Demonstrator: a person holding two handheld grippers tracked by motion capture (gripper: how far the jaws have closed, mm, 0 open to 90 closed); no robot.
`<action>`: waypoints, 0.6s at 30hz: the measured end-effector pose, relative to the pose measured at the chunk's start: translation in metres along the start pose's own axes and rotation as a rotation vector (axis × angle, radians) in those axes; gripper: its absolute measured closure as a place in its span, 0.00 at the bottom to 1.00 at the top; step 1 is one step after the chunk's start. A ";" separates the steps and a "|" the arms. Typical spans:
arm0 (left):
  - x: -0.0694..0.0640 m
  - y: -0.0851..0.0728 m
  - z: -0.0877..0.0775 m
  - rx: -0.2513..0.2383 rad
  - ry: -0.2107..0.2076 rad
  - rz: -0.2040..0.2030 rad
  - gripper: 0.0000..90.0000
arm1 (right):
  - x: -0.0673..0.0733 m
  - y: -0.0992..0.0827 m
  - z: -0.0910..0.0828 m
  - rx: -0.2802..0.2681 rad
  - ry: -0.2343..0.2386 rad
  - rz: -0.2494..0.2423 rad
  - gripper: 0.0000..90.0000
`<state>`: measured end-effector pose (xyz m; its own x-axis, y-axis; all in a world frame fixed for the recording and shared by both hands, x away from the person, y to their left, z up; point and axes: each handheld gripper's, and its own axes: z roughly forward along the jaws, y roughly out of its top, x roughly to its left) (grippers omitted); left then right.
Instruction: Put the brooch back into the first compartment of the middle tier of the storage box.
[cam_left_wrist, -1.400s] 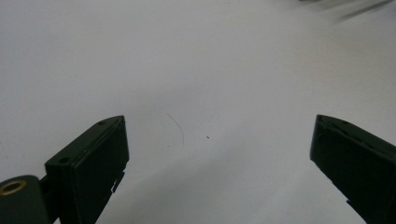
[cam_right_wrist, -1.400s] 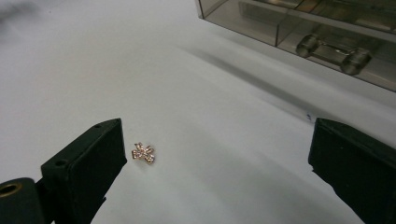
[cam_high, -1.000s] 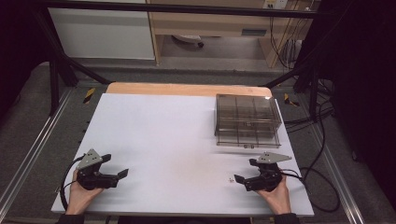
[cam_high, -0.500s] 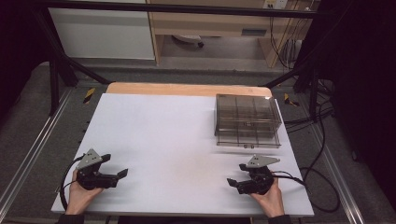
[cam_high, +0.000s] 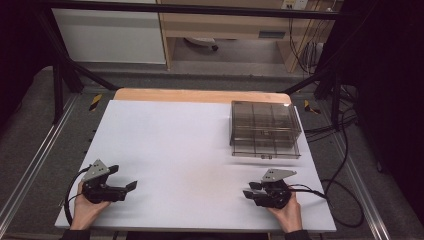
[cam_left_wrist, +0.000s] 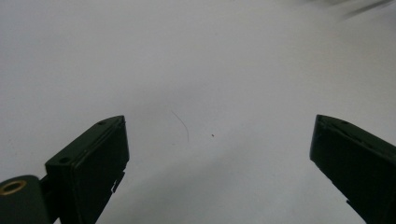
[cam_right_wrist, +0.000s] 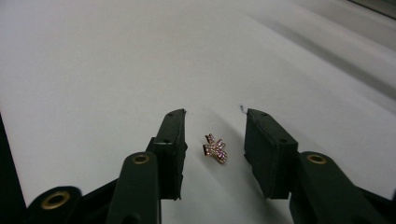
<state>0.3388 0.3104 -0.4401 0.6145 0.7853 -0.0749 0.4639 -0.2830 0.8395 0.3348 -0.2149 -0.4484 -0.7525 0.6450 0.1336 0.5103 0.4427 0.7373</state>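
The right gripper (cam_right_wrist: 215, 119) is sitting low over the white table (cam_high: 190, 135), and its jaws have just been closing around a small gold charm (cam_right_wrist: 215, 148) set with pale stones. The charm is lying flat on the table between the jaws, apart from both pads; the gap on each side is narrow, and neither jaw is touching it. In the right gripper view the charm is lying at 6 o'clock of the picture's centre, just beyond the jaws' hinges.

In the high view the right gripper (cam_high: 248, 193) is resting at about 5 o'clock on the table, near the front edge, with the person's hand (cam_high: 286, 212) wrapping it from behind and its jaws pointing toward 9 o'clock. The charm is too small to make out there.

The left gripper (cam_high: 131, 186) is resting at about 7 o'clock on the table, pointing toward 3 o'clock. Its jaws are standing wide apart in the left gripper view (cam_left_wrist: 219, 126), with bare white table between them.

A clear box (cam_high: 264, 129) with compartments is standing at about 2 o'clock on the table, well apart from both grippers.
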 end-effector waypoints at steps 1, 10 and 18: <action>0.000 0.000 0.000 0.000 0.000 0.000 0.05 | 0.000 0.000 0.000 0.000 0.000 0.000 0.66; 0.000 0.000 0.000 0.003 -0.001 0.003 0.05 | 0.000 -0.001 0.002 0.014 -0.012 -0.017 0.79; -0.001 0.000 0.001 0.005 0.000 0.003 0.05 | 0.000 -0.001 0.002 0.017 -0.011 -0.019 0.86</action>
<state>0.3389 0.3094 -0.4405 0.6161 0.7843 -0.0730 0.4657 -0.2879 0.8368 0.3352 -0.2145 -0.4503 -0.7574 0.6431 0.1128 0.5032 0.4650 0.7284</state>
